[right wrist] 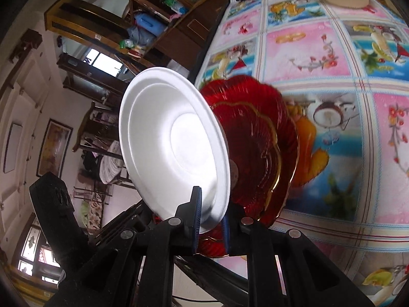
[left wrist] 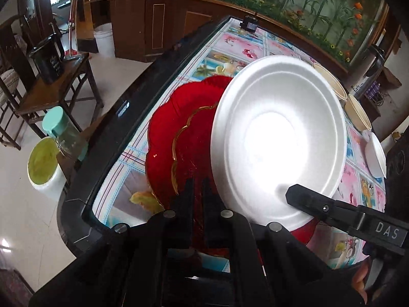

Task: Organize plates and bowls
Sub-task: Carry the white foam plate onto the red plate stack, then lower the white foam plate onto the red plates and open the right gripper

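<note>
A red glass plate (left wrist: 179, 138) with a gold scalloped rim hangs tilted over the table's left end, and my left gripper (left wrist: 199, 183) is shut on its near rim. A white foam plate (left wrist: 278, 140) overlaps it on the right, gripped at its near edge by my right gripper (left wrist: 299, 197). In the right wrist view the right gripper (right wrist: 211, 211) pinches the white plate (right wrist: 173, 145) by its rim and holds it steeply tilted, with the red plate (right wrist: 258, 140) just behind it. Two beige bowls (left wrist: 329, 81) stand at the far right.
The table (left wrist: 143, 102) carries a colourful picture cloth and has a dark raised edge. Another white plate (left wrist: 375, 156) lies at the right, and a small black device (left wrist: 249, 25) stands at the far end. Off the left edge are a teal-capped bottle (left wrist: 61, 128), a white bucket (left wrist: 43, 166) and a wooden stool (left wrist: 56, 89).
</note>
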### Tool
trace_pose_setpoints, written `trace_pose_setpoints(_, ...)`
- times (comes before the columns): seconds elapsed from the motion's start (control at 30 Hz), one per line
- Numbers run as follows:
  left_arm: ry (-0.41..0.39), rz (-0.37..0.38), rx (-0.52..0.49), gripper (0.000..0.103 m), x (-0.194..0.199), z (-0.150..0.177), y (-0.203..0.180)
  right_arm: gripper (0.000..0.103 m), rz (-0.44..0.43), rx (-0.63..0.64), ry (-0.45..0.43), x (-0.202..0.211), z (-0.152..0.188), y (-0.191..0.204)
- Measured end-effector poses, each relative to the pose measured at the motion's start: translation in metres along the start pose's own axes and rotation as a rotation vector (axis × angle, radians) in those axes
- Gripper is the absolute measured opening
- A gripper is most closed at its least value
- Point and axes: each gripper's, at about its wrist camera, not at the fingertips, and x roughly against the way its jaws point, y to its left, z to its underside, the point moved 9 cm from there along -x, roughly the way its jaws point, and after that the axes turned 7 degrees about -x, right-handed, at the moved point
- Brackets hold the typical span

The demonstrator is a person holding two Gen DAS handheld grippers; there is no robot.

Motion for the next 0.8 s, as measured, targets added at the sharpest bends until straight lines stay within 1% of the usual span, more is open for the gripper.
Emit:
trace_pose_setpoints(0.1, 0.003, 0.004, 0.000, 0.004, 0.002, 0.002, -0.002, 0.014, 0.016, -0.017, 0.016, -0.010, 0.005, -0.004)
trace_pose_setpoints(0.2, 0.000, -0.003, -0.002, 0.004, 0.007, 0.003, -0.005, 0.017, 0.027, -0.007, 0.004, -0.009, 0.005, -0.002)
trace_pose_setpoints(0.27, -0.018, -0.032, -0.012, 0.004, 0.013, 0.001, -0.004, 0.018, 0.041, -0.002, -0.002, -0.008, 0.004, -0.001)
trace_pose_setpoints(0.4, -0.056, -0.082, -0.009, 0.005, 0.024, -0.002, 0.011, 0.018, 0.042, -0.005, -0.007, -0.004, 0.004, -0.002)
trace_pose_setpoints(0.47, -0.069, -0.094, 0.002, 0.005, 0.029, -0.005, 0.017, 0.020, 0.035, 0.001, 0.009, -0.004, 0.005, 0.000)
trace_pose_setpoints(0.57, -0.088, -0.107, 0.022, 0.005, 0.036, -0.008, 0.026, 0.022, 0.038, 0.017, 0.003, -0.002, 0.007, 0.003)
trace_pose_setpoints(0.63, -0.097, -0.105, 0.033, 0.005, 0.039, -0.009, 0.028, 0.028, 0.032, 0.023, 0.003, 0.003, 0.007, 0.004)
trace_pose_setpoints(0.7, -0.106, -0.095, 0.042, 0.005, 0.042, -0.011, 0.026, 0.029, 0.025, 0.021, -0.019, 0.010, 0.003, 0.003)
trace_pose_setpoints(0.77, -0.112, -0.086, 0.032, 0.006, 0.043, -0.013, 0.020, 0.033, 0.015, 0.016, -0.053, 0.022, -0.004, -0.001)
trace_pose_setpoints(0.8, -0.110, -0.075, 0.022, 0.011, 0.043, -0.013, 0.013, 0.035, 0.013, 0.008, -0.077, 0.028, -0.010, -0.005)
